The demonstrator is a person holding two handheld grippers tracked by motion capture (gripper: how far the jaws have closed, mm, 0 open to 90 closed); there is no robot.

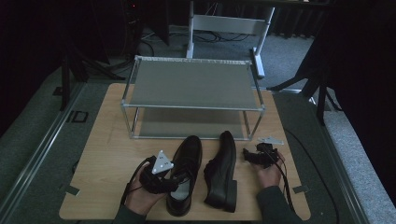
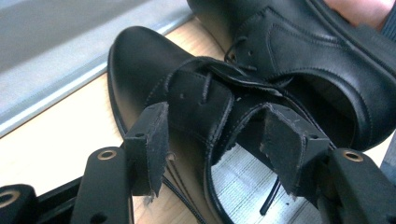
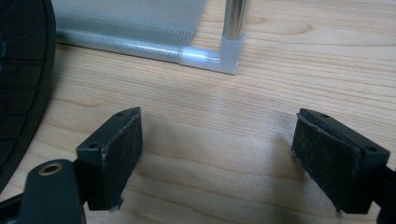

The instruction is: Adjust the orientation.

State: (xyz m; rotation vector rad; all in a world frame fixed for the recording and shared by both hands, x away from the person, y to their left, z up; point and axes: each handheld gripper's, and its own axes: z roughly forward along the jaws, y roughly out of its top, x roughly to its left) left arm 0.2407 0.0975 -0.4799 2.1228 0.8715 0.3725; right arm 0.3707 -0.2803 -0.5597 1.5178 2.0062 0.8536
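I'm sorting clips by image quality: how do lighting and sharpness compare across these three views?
High view: dim and underexposed, the shoes nearly merging with the dark surround. Left gripper view: brighter, leather sheen, the near pads slightly soft. Right gripper view: evenly lit, sharp wood grain on the table, glare on the rack's post.

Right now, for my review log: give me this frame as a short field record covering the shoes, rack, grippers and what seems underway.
surface: wooden table
rack: two-tier shoe rack, both shelves bare
left shoe: upright, toe toward rack
right shoe: tipped on its side, sole facing right
left gripper: open, jaws straddling the left shoe's laced upper at the opening
right gripper: open, over bare table beside the right shoe's sole, near the rack's corner post
likely activity: about to grasp the left shoe, probably for the rack
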